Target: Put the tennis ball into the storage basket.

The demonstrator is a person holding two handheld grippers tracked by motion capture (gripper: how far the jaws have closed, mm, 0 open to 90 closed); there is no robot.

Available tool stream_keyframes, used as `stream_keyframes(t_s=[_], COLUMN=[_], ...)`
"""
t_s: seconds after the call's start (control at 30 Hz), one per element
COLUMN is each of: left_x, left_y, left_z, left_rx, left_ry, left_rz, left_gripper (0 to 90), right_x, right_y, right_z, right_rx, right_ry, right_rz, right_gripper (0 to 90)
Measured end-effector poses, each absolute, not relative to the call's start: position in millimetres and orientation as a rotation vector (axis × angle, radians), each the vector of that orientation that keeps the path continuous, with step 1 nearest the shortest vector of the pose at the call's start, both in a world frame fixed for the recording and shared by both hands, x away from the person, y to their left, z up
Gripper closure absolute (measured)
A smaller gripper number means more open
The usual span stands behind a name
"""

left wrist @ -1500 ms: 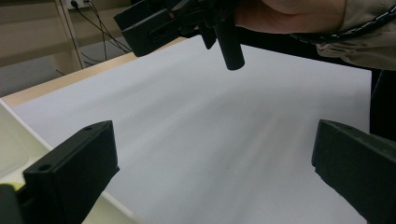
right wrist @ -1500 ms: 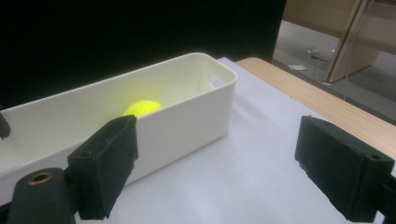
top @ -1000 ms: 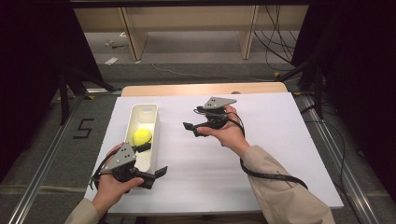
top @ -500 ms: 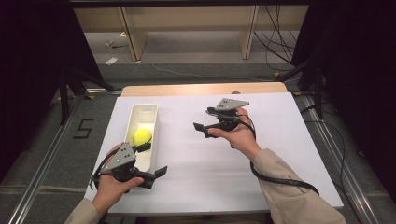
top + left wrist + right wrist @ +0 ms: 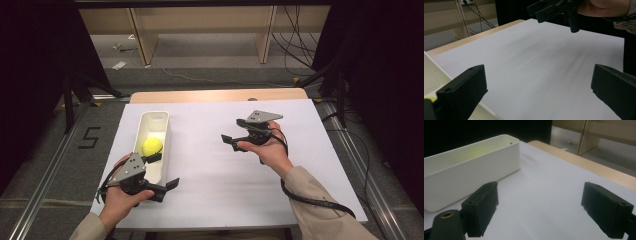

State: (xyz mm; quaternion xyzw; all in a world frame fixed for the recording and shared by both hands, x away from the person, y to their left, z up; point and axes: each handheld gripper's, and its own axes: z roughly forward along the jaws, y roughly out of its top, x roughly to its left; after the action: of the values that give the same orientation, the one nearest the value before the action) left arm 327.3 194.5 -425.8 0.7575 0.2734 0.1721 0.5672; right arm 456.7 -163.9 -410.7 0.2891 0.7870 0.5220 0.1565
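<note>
A yellow-green ball [image 5: 152,146] lies in a long white tray [image 5: 161,120] on the left of the white table. My left gripper [image 5: 162,171] rests at the tray's near end, pointing right, open and empty [image 5: 536,82]. One of its jaws hangs over the tray's edge close to the ball. My right gripper [image 5: 231,142] is held above the table's middle right and points left toward the tray [image 5: 469,167]. Its jaws [image 5: 539,205] stand open and have just been closing a little, with nothing between them.
The white sheet [image 5: 225,190] covers the table, with a strip of bare wood [image 5: 215,95] at the far edge. A wooden shelf frame [image 5: 200,30] and cables [image 5: 295,30] lie on the floor beyond. Dark curtains flank both sides.
My right hand has carried its gripper to the right, away from the tray. The left hand, the tray and the ball have stayed put.
</note>
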Motion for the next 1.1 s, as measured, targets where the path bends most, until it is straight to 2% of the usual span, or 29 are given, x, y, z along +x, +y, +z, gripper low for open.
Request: stream_keyframes(t_s=[1.1], left_x=[327.5], left_y=[194.4], left_z=[-425.9], left_rx=[1.780], left_ry=[0.646], left_rz=[0.409], left_gripper=[0.0], right_x=[434.1], right_y=[-210.9], right_z=[-416.8], right_rx=[0.898], right_ry=[2.189], right_rz=[1.483], right_gripper=[15.5])
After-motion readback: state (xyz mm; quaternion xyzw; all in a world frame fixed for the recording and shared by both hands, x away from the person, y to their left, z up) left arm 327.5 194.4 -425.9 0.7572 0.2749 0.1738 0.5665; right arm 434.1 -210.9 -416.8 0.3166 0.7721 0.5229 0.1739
